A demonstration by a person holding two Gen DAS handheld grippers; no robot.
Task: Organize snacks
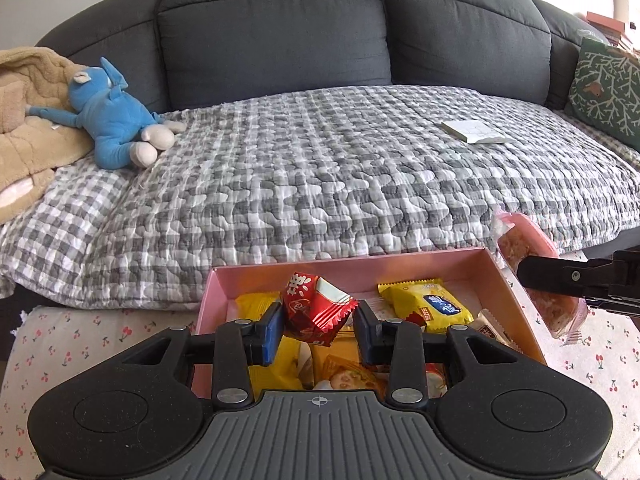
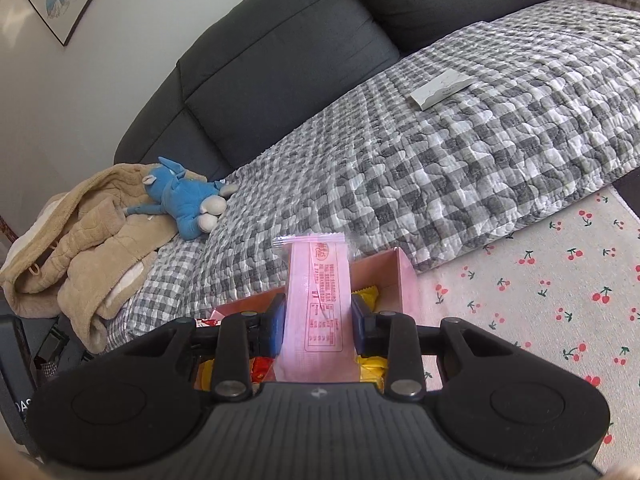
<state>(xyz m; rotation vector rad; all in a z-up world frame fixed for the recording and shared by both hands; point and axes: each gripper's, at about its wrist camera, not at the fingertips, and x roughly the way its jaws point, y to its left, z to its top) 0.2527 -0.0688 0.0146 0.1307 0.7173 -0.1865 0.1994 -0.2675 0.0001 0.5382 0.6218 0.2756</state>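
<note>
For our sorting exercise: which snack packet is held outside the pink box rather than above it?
The pink packet in the right gripper; the red one hangs over the box.

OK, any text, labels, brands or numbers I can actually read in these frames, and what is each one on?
None reads in full.
Red snack packet in left gripper: a large white Chinese character, partly hidden, not readable.
Yellow snack packet in pink box: blue label, Chinese characters blurred.
Pink snack packet in right gripper: red logo and boxed print, too small.
</note>
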